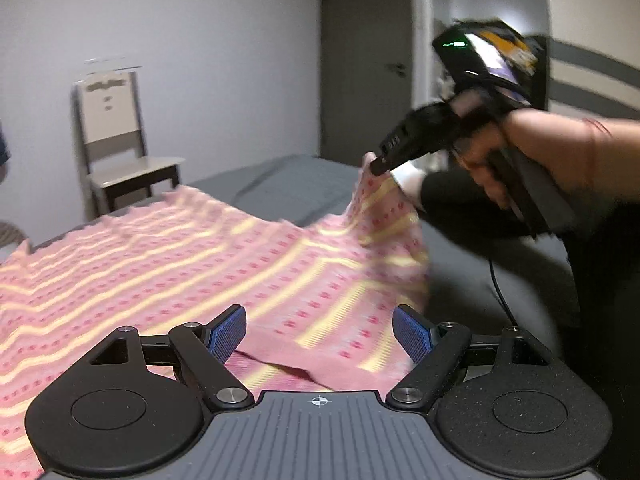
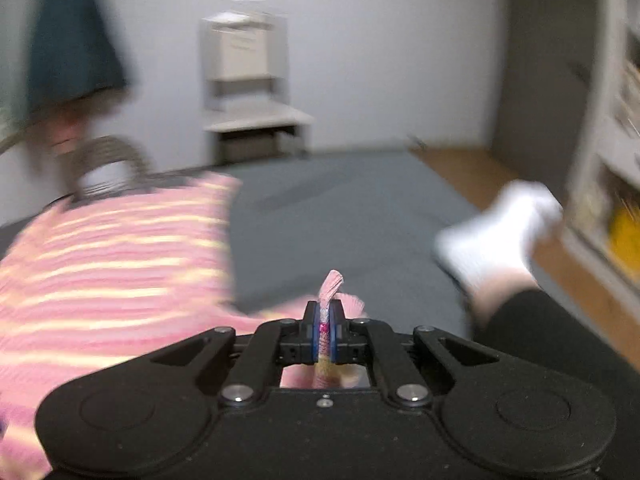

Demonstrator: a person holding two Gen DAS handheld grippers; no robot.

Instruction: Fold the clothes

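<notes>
- The right gripper [image 2: 327,334], its blue pads pressed together, pinches a bunched corner of a pink knitted garment with pale yellow stripes [image 2: 108,264]; in the left wrist view that corner hangs raised off the surface.
- The left gripper [image 1: 320,334] hovers with its blue-padded fingers [image 1: 228,332] spread wide and empty, directly over the garment's near hem.
- The cloth lies spread across a grey mattress [image 1: 296,184], running away and to the left of both grippers.
- The left gripper sits nearer the free hem, so it is likely the one to take the matching corner.
- A pale wooden chair [image 1: 116,140] stands by the far wall.
</notes>
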